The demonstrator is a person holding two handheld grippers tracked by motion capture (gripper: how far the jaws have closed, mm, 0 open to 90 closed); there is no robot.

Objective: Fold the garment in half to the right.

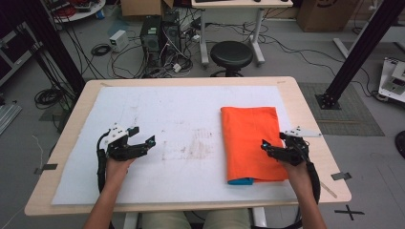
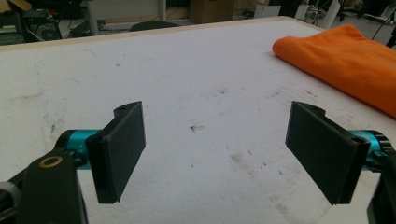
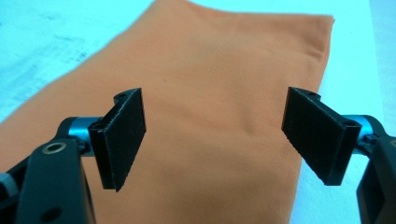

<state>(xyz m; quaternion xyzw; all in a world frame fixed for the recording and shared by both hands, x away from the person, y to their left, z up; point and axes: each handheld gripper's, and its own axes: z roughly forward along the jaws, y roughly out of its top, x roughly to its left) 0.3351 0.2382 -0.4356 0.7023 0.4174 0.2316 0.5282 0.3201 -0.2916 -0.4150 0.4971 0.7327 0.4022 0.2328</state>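
The right gripper (image 3: pixel 212 140) is being held above a folded orange cloth (image 3: pixel 210 79), with its two black jaws standing wide apart and nothing gripped between them. The cloth is lying flat on a white table covering (image 3: pixel 42 42).

No readable text, label, brand or number anywhere. Only a black X-shaped tape mark (image 1: pixel 349 212) on the floor, right of the table (image 1: pixel 310 102), plus part of a dark printed logo on a cardboard box (image 1: pixel 324 13) at the top right, too cut off to read.
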